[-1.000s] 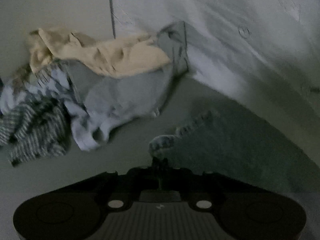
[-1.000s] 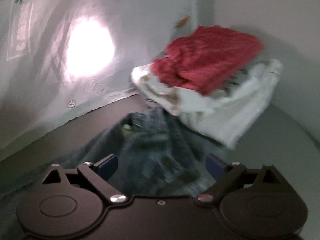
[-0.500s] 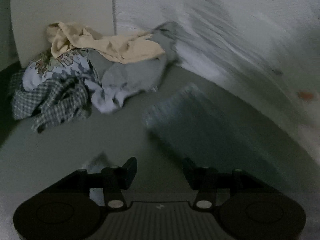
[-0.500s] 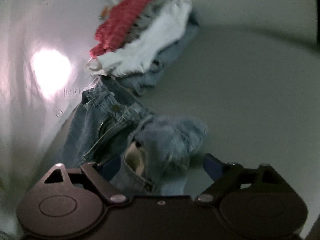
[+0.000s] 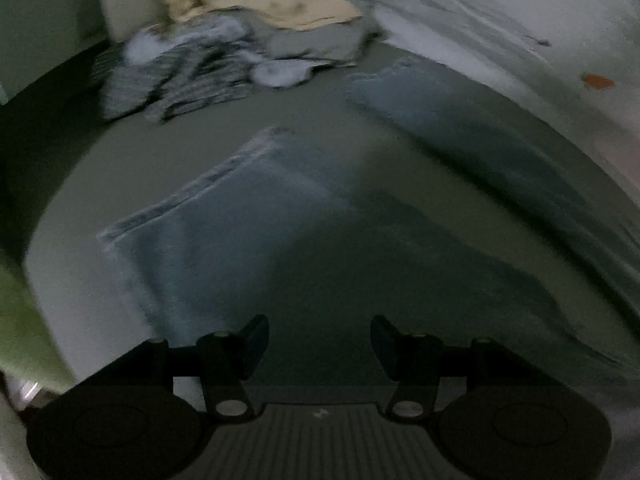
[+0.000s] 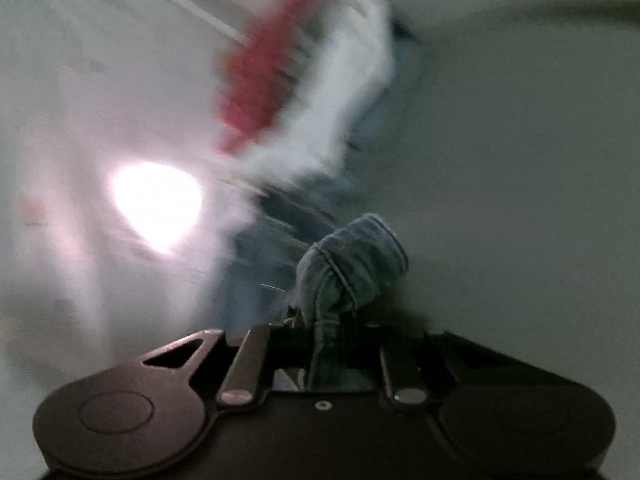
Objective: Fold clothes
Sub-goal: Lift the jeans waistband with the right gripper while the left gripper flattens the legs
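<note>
Your right claw pinches bunched jeans; your left claw is spread over them, nothing between. Clothes pile crowds the worktop corner beyond.

Ahead of your left hand-held gripper, the jeans are faded blue on the grey desk; beyond them lie a cream garment and a blue-and-white checked one.

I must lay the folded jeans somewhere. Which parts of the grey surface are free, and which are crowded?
Free: the grey surface between the unfolded clothes pile and the near jeans leg, and the strip between both jeans legs. Crowded: the far corner under that pile, and the stack of red and white clothes.
</note>
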